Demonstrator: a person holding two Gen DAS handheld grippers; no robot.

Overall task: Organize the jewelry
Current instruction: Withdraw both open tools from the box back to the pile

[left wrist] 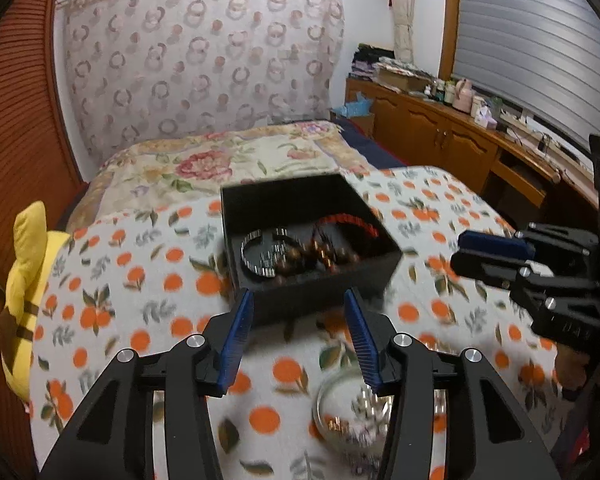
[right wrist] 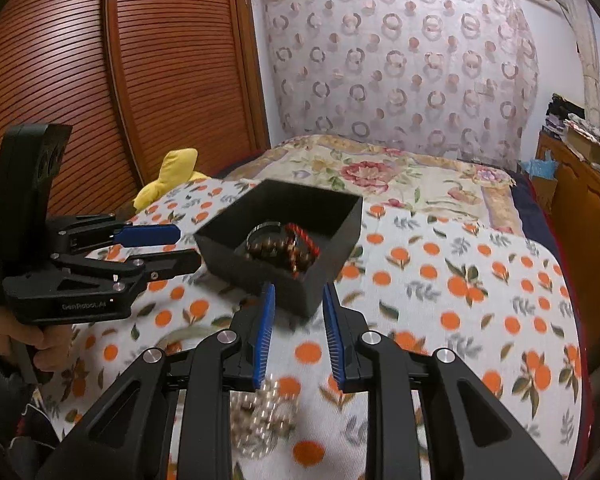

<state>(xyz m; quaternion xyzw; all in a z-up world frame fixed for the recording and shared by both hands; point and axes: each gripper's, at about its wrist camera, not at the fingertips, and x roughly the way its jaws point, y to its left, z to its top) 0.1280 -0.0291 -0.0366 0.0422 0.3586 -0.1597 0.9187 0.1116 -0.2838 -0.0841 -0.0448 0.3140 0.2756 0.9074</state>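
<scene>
Ribbed blue pads (left wrist: 236, 340) of both spread, empty grippers frame the square black box (left wrist: 380, 264) of beaded bracelets (left wrist: 300, 256).

A bed (left wrist: 228, 168) stands between a slatted wooden wardrobe (right wrist: 80, 60) and low wooden cabinets (left wrist: 440, 128) under a shuttered window (left wrist: 532, 40).

Two matching handheld grippers, black plastic throughout. Left gripper (left wrist: 298, 300): two angular black fingers with triangular cut-outs, each tipped by a blue ribbed pad (left wrist: 236, 340), with round silver screw heads at the linkage joints. Right gripper (right wrist: 298, 300): same black fingers, blue ribbed pads (right wrist: 263, 334), same silver screws. Seen from the side, stacked black linkage bars, small silver bolts, a tall black upright block at the rear with round recesses, and faint raised lettering "GenRobot.AI" along the body. Below it, a black handle in a hand (right wrist: 28, 340), with a dark sleeve (right wrist: 4, 408) at the wrist.
</scene>
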